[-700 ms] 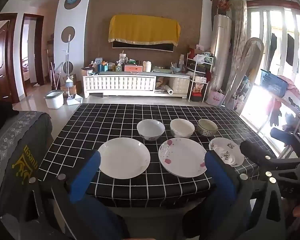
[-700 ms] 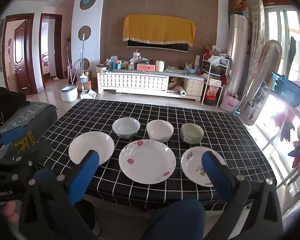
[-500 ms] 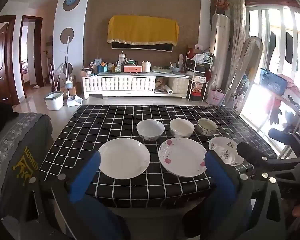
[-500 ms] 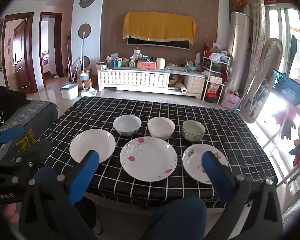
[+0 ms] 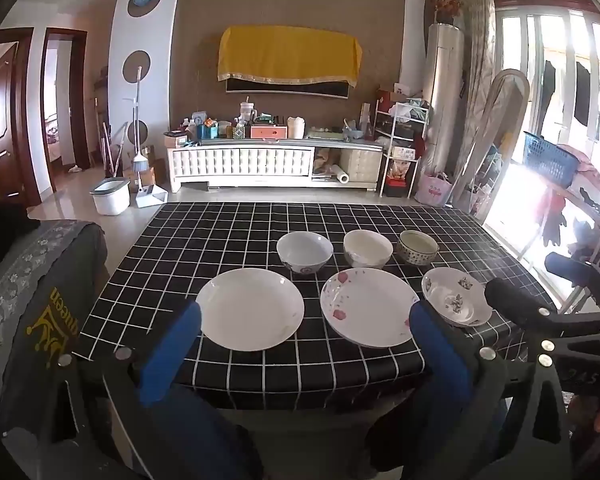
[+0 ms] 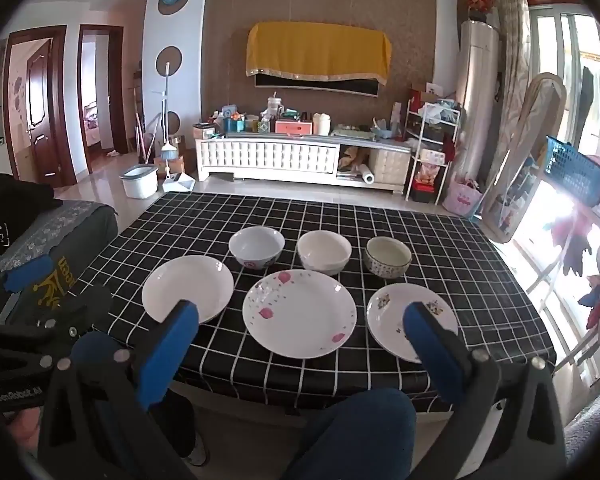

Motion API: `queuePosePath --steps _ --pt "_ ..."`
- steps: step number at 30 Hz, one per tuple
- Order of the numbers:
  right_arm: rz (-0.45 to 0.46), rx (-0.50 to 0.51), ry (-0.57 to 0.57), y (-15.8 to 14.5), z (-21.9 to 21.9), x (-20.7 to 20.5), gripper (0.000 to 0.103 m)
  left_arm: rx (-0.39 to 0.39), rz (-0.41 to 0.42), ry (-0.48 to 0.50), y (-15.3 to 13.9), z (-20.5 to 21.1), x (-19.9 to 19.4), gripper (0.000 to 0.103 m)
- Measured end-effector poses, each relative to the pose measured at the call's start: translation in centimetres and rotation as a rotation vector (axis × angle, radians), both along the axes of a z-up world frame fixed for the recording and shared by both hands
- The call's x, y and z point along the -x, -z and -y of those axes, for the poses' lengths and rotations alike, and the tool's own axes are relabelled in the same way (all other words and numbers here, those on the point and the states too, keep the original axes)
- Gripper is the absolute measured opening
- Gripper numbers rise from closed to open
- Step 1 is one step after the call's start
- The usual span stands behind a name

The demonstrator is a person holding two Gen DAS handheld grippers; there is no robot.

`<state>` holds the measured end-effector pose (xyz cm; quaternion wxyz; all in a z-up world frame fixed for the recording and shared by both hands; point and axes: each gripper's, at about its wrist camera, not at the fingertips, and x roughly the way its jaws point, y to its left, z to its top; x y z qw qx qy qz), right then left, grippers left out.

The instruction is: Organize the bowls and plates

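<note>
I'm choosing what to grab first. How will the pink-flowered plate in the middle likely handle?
The pink-flowered plate looks glazed and glossy, so probably slippery between pads. It seems stiff ceramic, likely breakable if dropped. Its shallow rim lies low on the tablecloth, so getting under it may be awkward.

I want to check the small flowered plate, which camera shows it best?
The right wrist view: the small flowered plate lies near the middle, only its near edge hidden by a finger. In the left wrist view it sits off to the side, partly behind the right gripper.
</note>
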<state>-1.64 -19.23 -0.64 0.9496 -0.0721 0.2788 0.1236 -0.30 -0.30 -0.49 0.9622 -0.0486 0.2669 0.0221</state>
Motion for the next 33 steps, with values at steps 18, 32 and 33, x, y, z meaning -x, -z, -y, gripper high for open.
queuePosePath --steps 18,32,33 --pt "-0.011 0.000 0.005 0.43 0.14 0.06 0.103 0.007 -0.008 -0.001 0.03 -0.04 -0.16 0.103" --pt "-0.022 0.001 0.010 0.35 0.35 0.36 0.103 0.004 -0.008 0.001 0.06 0.08 -0.13 0.103" --pt "-0.023 0.000 0.010 0.32 0.38 0.30 0.103 0.004 -0.008 0.001 0.06 0.07 -0.12 0.103"
